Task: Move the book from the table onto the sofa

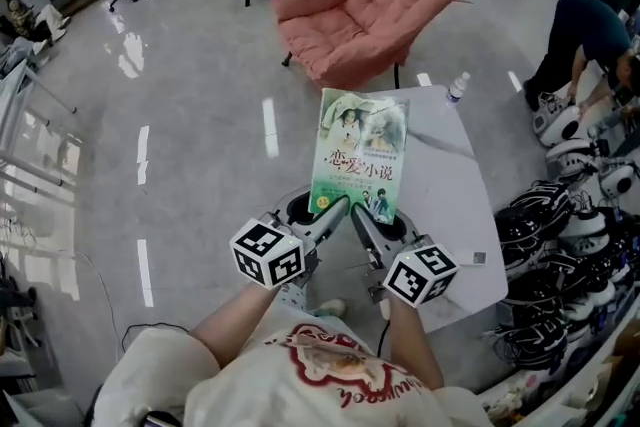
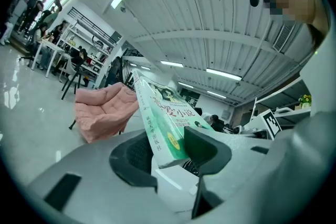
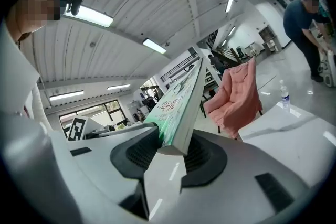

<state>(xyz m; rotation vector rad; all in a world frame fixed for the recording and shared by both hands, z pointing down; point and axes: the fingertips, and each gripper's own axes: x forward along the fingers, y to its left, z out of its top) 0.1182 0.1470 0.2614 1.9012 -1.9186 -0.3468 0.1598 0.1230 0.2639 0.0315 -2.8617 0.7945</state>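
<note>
A wide hall with a glossy grey floor [image 1: 200, 115] holds a white bench [image 1: 465, 215] at the right, with a water bottle [image 1: 457, 88] standing near its far corner. The green-covered book [image 1: 360, 155] is held in the air over the bench's left edge, cover up, its far end towards the pink sofa [image 1: 365, 0] beyond. The left gripper [image 1: 333, 211] is closed on the book's near left corner, its pads pressing both faces of the book [image 2: 163, 123]. The right gripper [image 1: 362, 217] clamps the near right corner of the book [image 3: 181, 107] in the same way. A person [image 1: 590, 35] bends over at the far right.
</note>
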